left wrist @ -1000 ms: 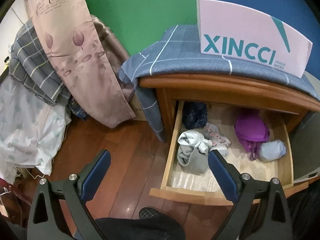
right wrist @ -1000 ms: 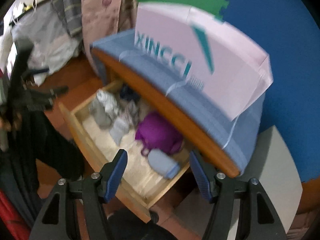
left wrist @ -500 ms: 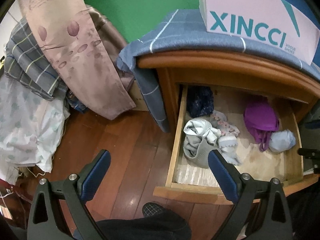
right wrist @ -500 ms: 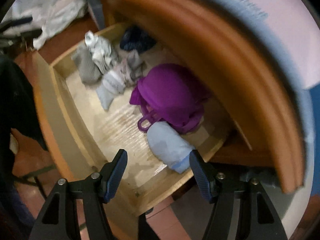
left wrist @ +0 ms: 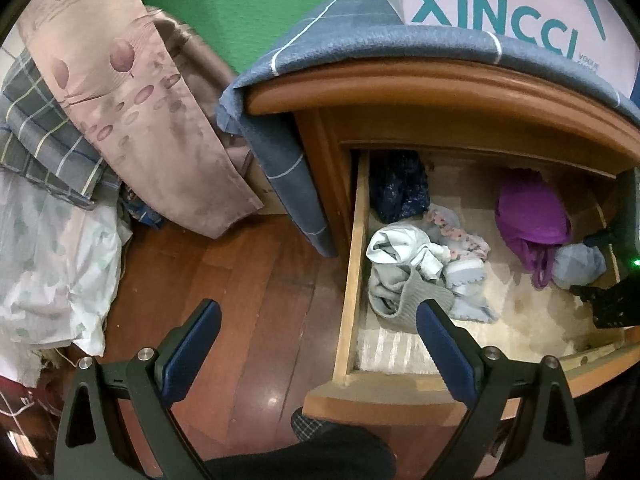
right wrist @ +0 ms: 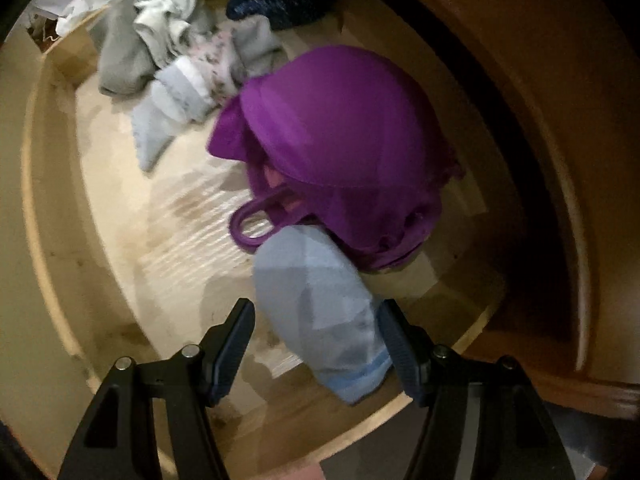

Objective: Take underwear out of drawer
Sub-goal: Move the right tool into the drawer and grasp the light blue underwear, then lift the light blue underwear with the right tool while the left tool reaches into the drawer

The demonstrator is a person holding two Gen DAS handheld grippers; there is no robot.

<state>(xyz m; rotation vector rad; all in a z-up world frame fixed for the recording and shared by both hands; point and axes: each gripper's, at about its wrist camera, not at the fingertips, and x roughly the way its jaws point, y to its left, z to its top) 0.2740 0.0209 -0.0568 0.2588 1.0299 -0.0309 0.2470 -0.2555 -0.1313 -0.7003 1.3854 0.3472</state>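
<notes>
The wooden drawer (left wrist: 354, 264) stands pulled open at the right of the left wrist view, beneath a nightstand top draped in blue checked cloth (left wrist: 360, 44) with a pink box (left wrist: 500, 4) on it. Inside, the underwear lies in loose piles: a grey and pale bundle (left wrist: 404, 276) near the drawer's left wall, a dark navy piece (left wrist: 398, 188) behind it, a purple bra (right wrist: 344, 148) at centre right, and a light blue folded piece (right wrist: 320, 304) just in front of the bra, touching it.

The right gripper (right wrist: 318, 344) points down into the drawer, its jaws wide apart on either side of the light blue piece, not pressing it. The left gripper (left wrist: 318, 344) hangs over the wooden floor (left wrist: 224, 292) and the drawer's front corner, jaws wide open, holding nothing.
</notes>
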